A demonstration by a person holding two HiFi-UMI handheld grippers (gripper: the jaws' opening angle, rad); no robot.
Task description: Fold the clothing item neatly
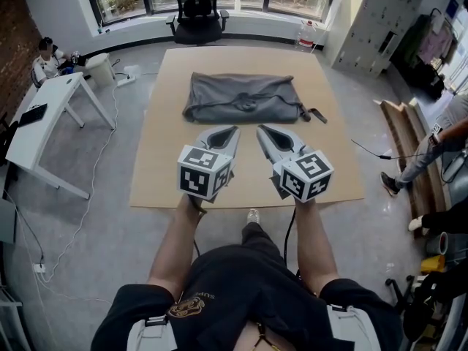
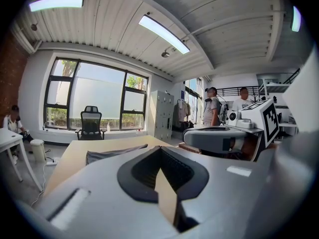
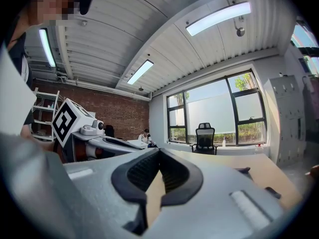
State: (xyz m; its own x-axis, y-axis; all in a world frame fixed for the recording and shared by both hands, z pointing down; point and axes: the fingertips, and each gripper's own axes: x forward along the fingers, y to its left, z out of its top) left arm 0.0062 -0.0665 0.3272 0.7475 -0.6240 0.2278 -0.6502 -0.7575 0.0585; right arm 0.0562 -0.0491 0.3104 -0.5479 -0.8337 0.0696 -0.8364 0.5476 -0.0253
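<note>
1. While the person stands at the bottom of the frame, the head view shows a grey garment point(image 1: 245, 97) lying rumpled in a rough rectangle at upper centre. It lies on a tan board point(image 1: 168, 159) that rests on the floor. A dark strap point(image 1: 316, 113) trails from the garment's right end. The left gripper point(image 1: 235, 129) and right gripper point(image 1: 260, 128) hover side by side at mid-frame. Both are near the garment's lower edge but not touching it.
2. Left gripper view: the jaws meet at centre with nothing between them. The garment point(image 2: 112, 155) shows as a low grey ridge left of centre, beyond the tips. The right gripper sits at the right of the frame.
3. Right gripper view: the jaws are likewise pressed together and empty. The board runs away to the right. Small dark shapes at right may be the garment or strap, but they are too small to tell.
4. Handling, as a judgement: the garment looks soft, light and limp, so it will sag and bunch when lifted, and it may drag across the smooth board. The best hold looks to be two corners of one long edge, one per gripper, pinching all layers. The strap could snag or flop loose.
</note>
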